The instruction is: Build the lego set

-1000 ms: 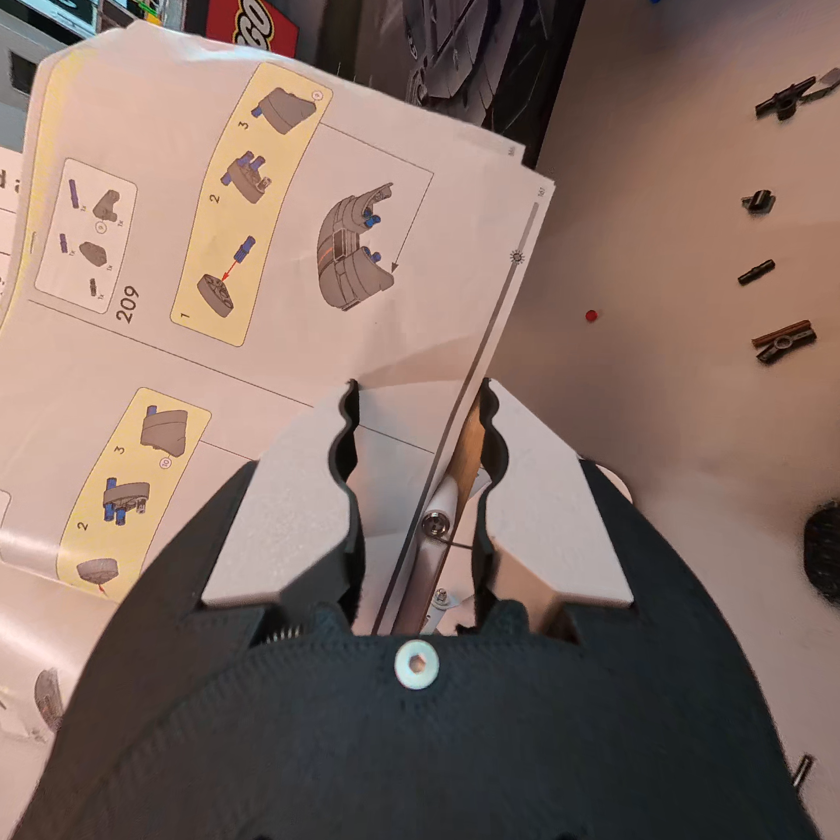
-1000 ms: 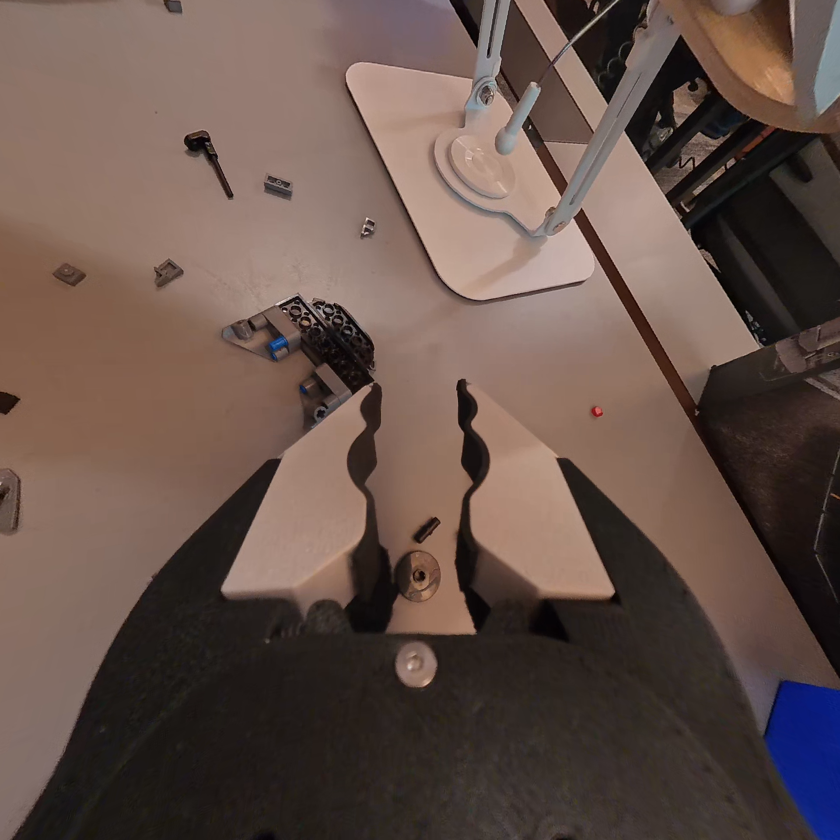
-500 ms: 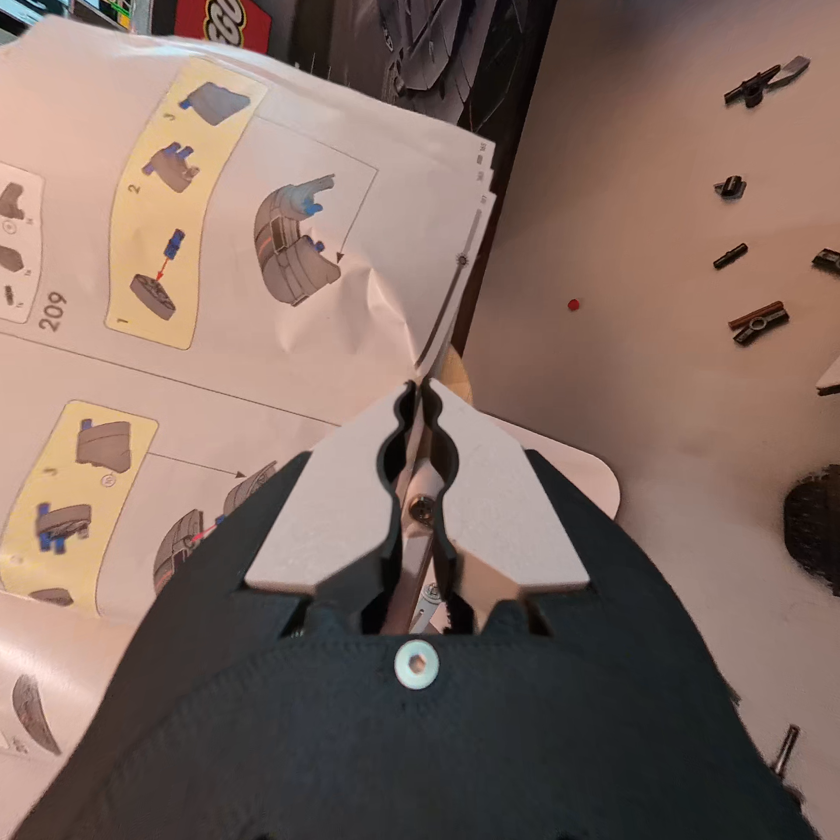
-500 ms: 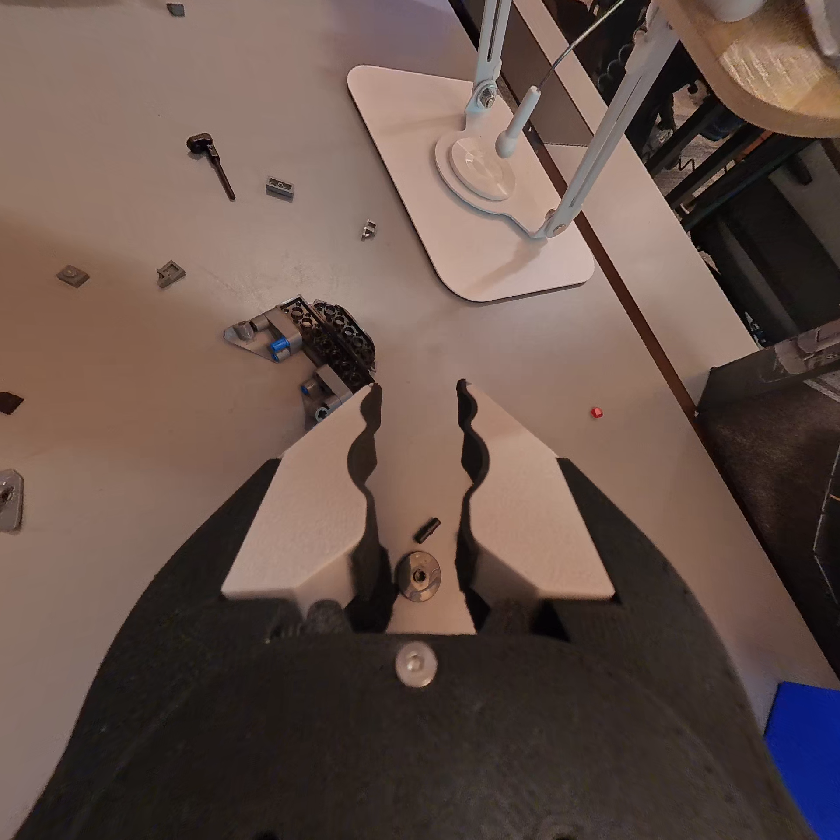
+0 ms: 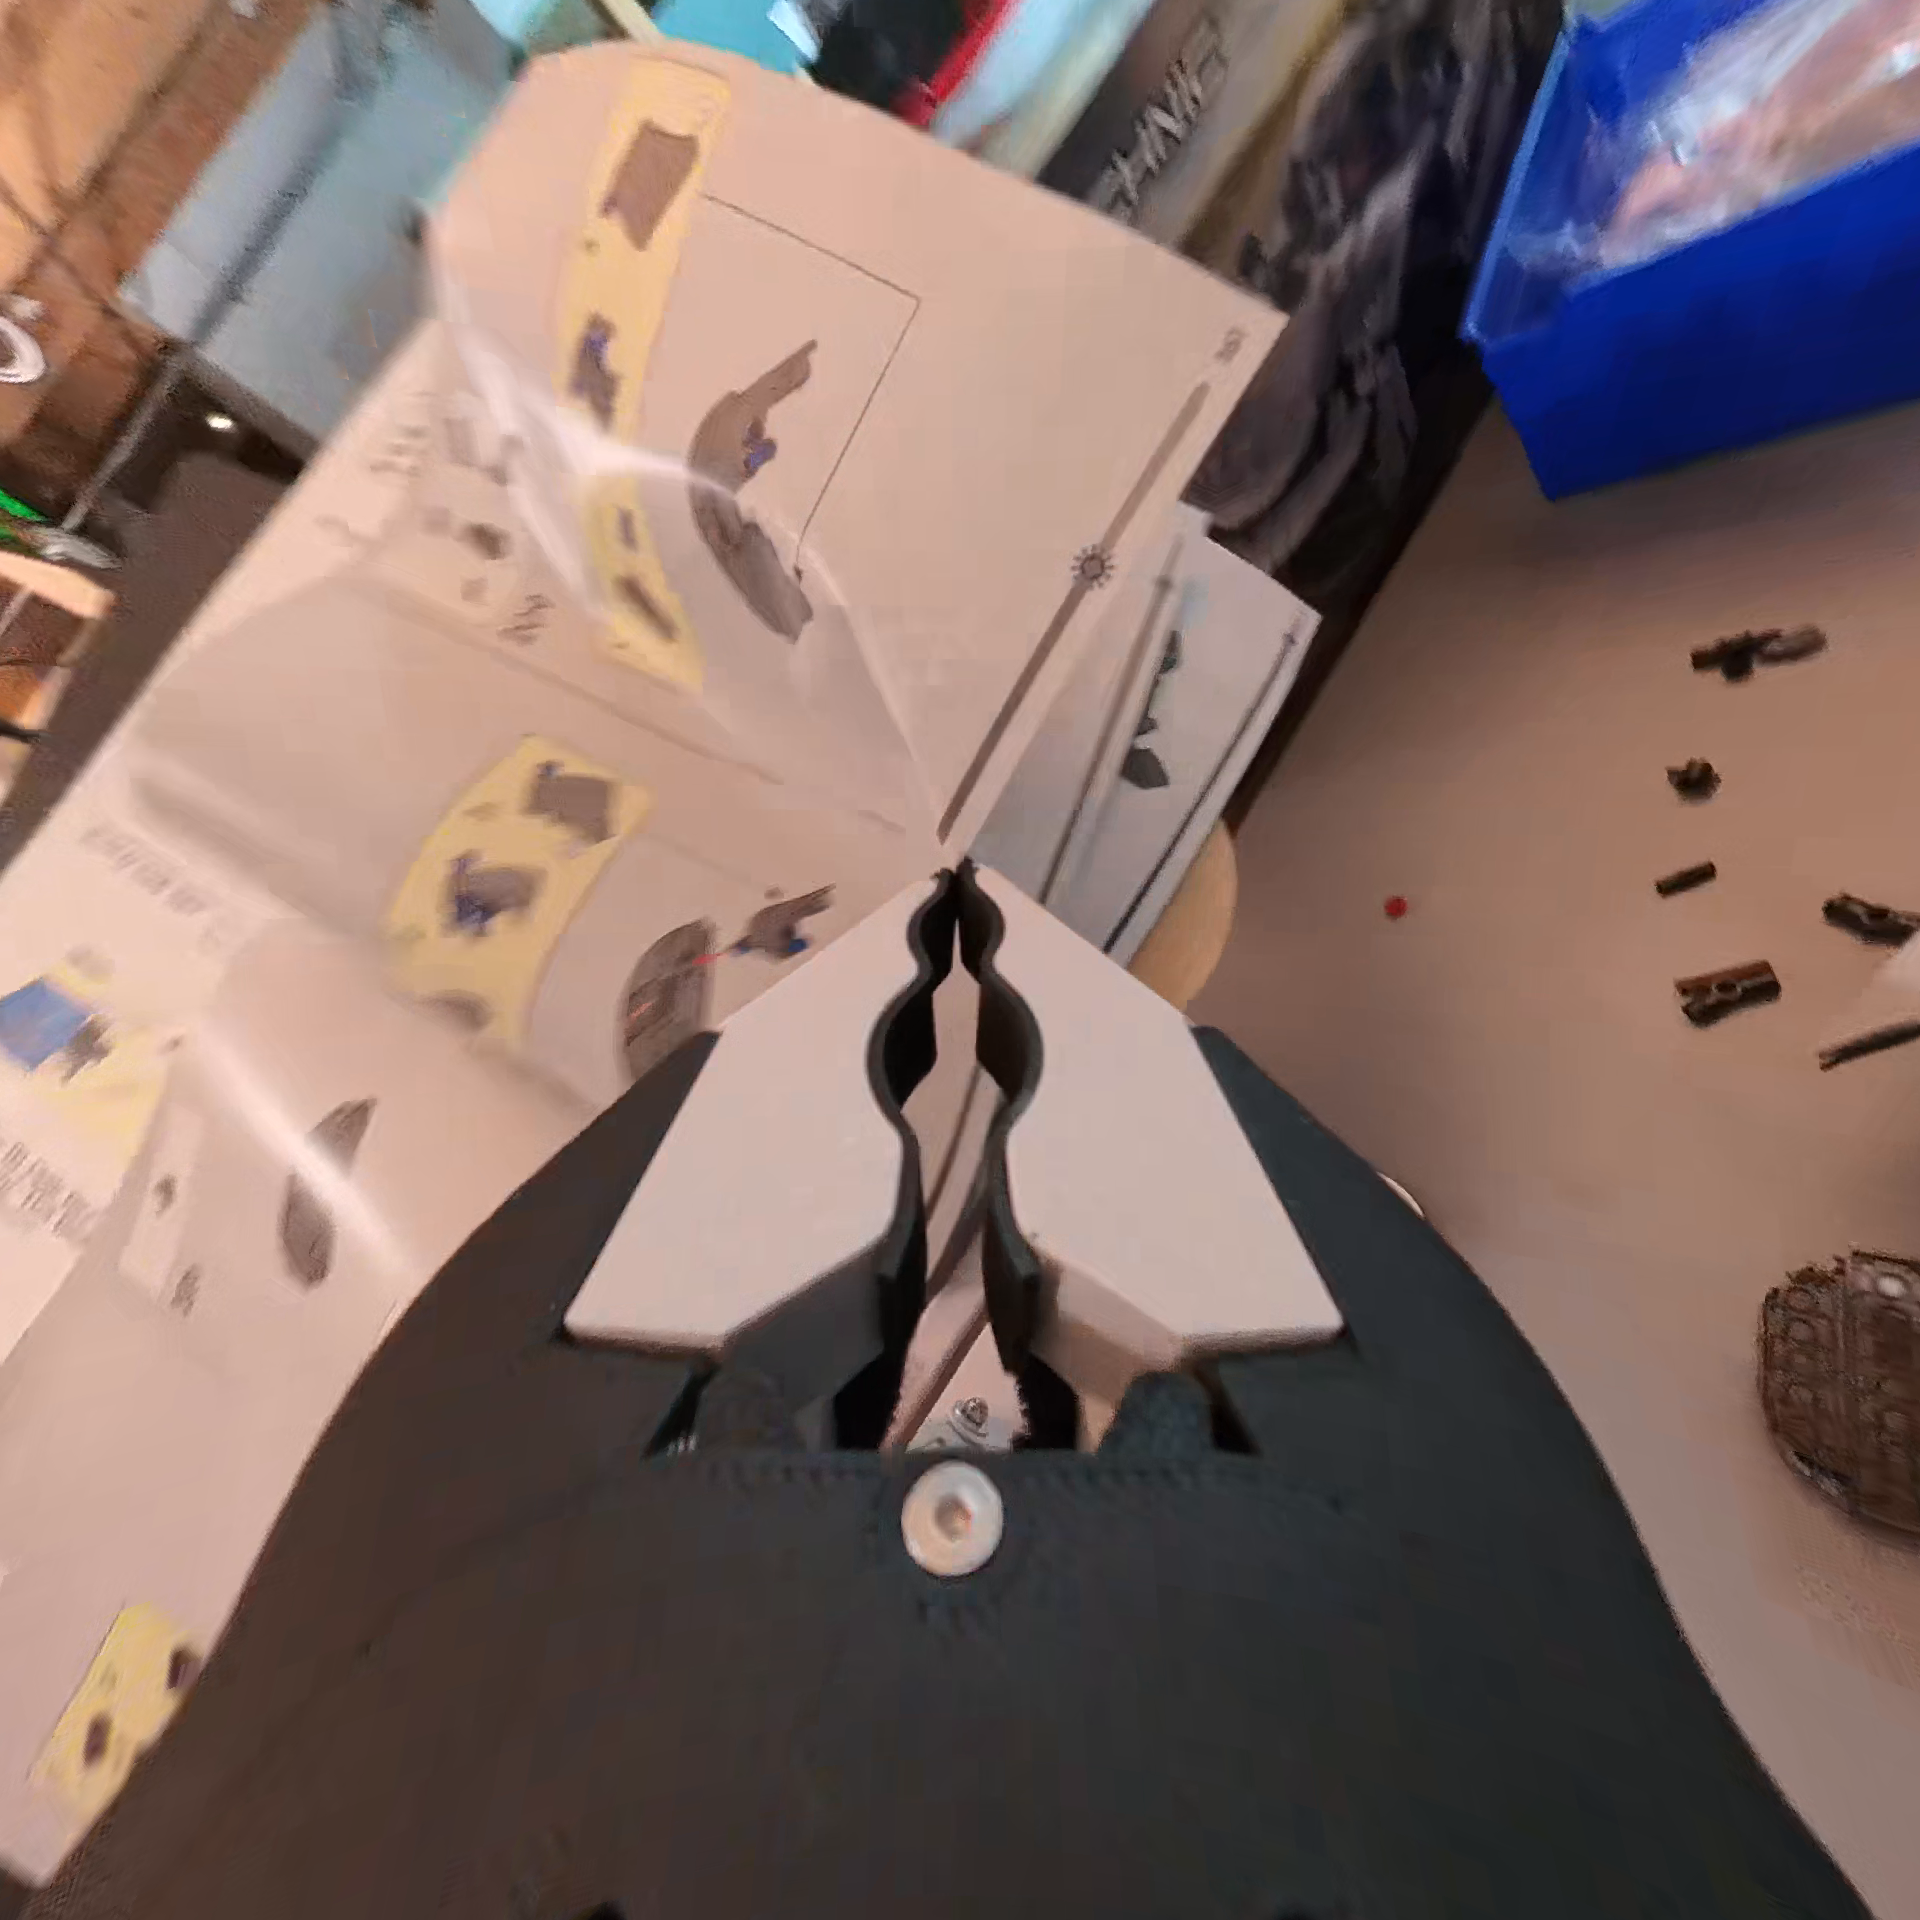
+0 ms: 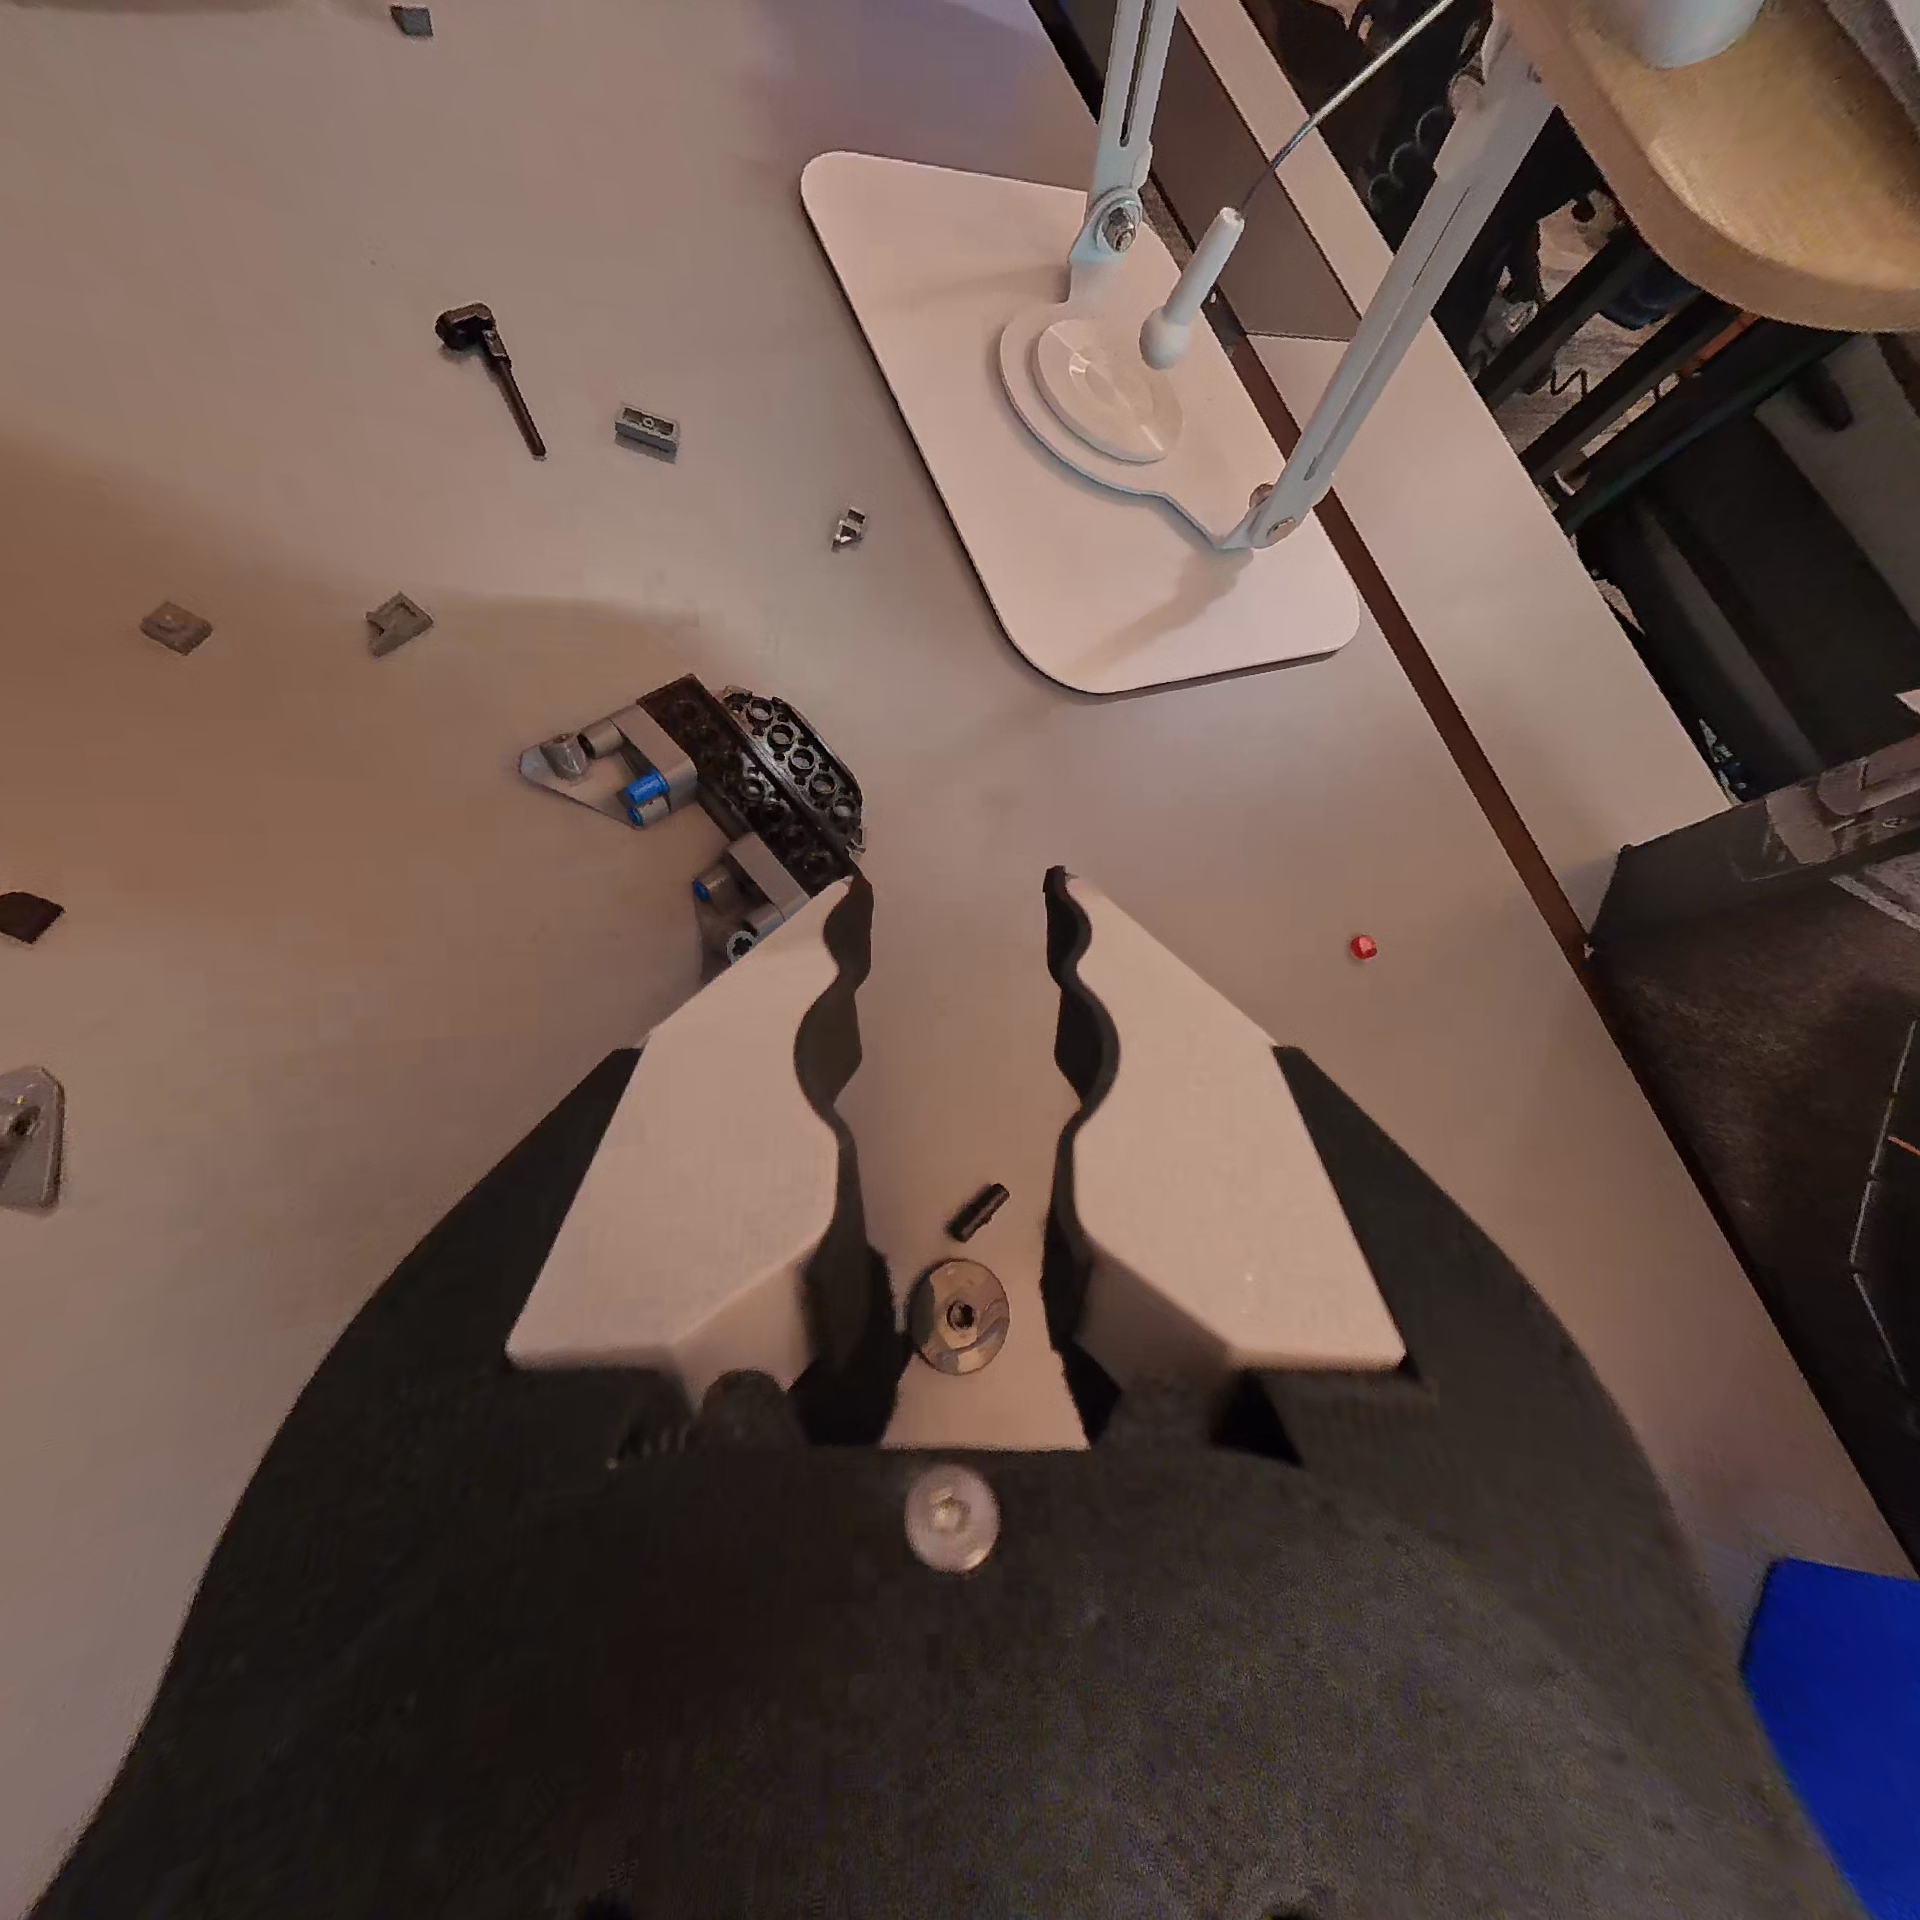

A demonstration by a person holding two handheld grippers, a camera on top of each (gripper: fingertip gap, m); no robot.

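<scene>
Left gripper (image 5: pixel 956 883) is clenched on a page edge of the manual (image 5: pixel 665 665), lifted and blurred. Right gripper (image 6: pixel 951 883) is spread and empty above the table (image 6: pixel 312 208); the part-built model (image 6: pixel 717 790) lies just beside its left fingertip

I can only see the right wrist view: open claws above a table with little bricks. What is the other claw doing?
Observer: The left gripper is shut on the edge of a page of the instruction booklet.
Visitor: Is that page lying flat?
Observer: No, it stands up off the booklet, curling.
Visitor: Anything else there?
Observer: A blue bin at the table's far edge holds what look like clear bags.
</scene>
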